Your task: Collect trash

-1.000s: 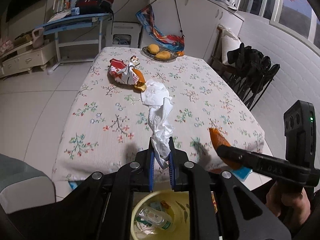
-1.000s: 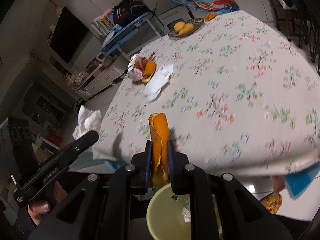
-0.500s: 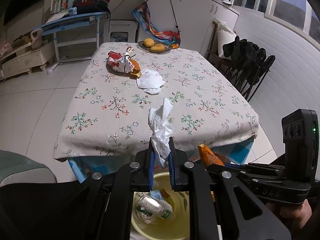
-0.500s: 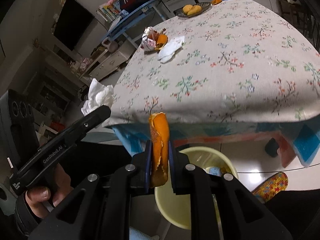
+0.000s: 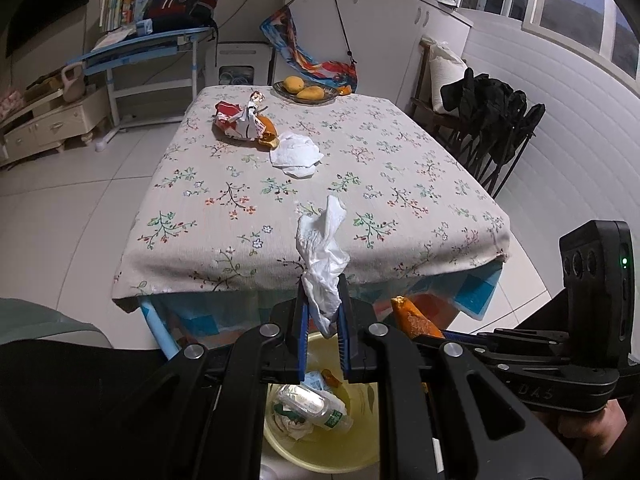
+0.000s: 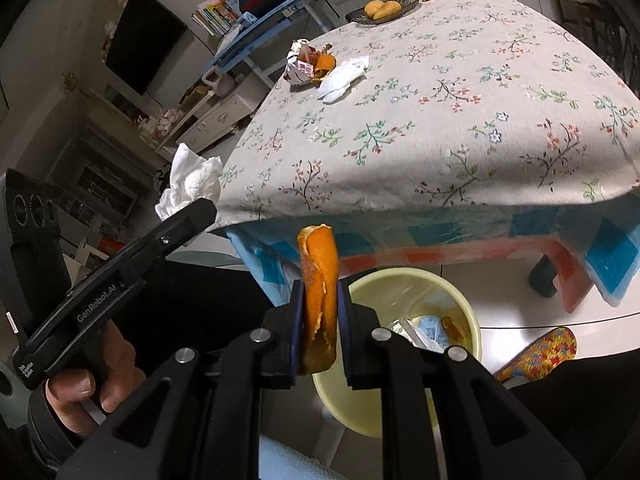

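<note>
The left gripper [image 5: 323, 312] is clamped on a crumpled tissue [image 5: 322, 256], which sticks up between its blue pads. Right below it stands a yellow bin [image 5: 320, 452] on the floor, holding a plastic bottle [image 5: 308, 400], paper scraps and a bit of peel. The right gripper [image 6: 319, 320] is clamped on an orange peel [image 6: 318, 280], a curled strip standing upright between the pads, over the near rim of the same bin [image 6: 474, 320]. The two grippers sit close side by side; a hand [image 6: 92, 384] grips the left one's handle.

Just past the bin is the table [image 5: 460, 240], covered in a flowered cloth. Toward its far half lies a flat white napkin [image 5: 297, 154], and touching it, as far as the view lets me tell, a heap of wrappers [image 5: 236, 120] with more orange peel at its edge. At the far end sits a plate [image 5: 320, 99] with two yellow fruits. Beyond stand a blue desk [image 5: 144, 46] and white cabinets [image 5: 384, 20].
</note>
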Demonstrator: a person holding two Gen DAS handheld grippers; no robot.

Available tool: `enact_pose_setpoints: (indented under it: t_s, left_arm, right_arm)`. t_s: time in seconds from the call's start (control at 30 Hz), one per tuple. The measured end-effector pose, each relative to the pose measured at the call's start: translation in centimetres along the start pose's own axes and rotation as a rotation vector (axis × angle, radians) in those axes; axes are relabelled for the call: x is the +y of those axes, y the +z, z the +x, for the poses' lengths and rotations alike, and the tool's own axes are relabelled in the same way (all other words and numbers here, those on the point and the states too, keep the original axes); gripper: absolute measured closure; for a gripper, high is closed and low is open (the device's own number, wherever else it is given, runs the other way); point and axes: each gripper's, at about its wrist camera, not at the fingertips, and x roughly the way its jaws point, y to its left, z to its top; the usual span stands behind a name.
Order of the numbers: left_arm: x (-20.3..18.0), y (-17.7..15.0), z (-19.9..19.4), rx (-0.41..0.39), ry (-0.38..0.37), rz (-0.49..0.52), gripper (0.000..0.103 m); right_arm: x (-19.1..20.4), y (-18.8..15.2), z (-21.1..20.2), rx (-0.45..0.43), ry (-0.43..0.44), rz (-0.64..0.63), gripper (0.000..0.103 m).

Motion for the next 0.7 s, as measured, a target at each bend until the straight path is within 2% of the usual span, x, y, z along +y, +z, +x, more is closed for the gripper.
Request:
enact_pose_setpoints:
  t_s: [0.7]
  left_arm:
    - [-2.1, -2.5, 0.7, 0.073, -0.024, 0.068, 0.091]
  right_arm:
    - [-0.9, -1.4, 1.3, 0.085, -0.057, 0.017, 0.084]
